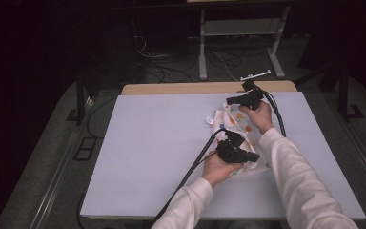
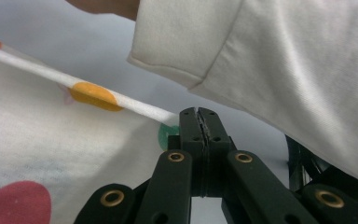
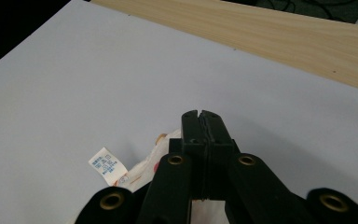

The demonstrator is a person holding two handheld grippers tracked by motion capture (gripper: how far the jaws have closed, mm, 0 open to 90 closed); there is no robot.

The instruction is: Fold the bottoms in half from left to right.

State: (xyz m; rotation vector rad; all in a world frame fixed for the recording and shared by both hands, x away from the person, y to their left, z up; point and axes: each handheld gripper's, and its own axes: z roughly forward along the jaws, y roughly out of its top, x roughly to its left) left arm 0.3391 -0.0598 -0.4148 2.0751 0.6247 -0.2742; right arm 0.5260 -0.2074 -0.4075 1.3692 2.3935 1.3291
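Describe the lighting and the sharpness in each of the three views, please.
High view: table evenly lit, room behind dark, slightly soft. Left gripper view: sleeve and cloth bright and blurred, jaws sharper. Right gripper view: even light, jaws and label fairly clear, left corner black.

Cloth (image 1: pixel 238 138) on mat (image 1: pixel 147 152), right of centre; right claw (image 1: pixel 229 101) behind, left claw (image 1: pixel 256 156) before.

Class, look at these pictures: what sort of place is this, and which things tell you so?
Probably a dim lab or workshop set up for recording. A table with a pale sheet stands over loose cables on the floor, metal desk legs rise behind, and a person holds a spotted cloth in two hand-held grippers.
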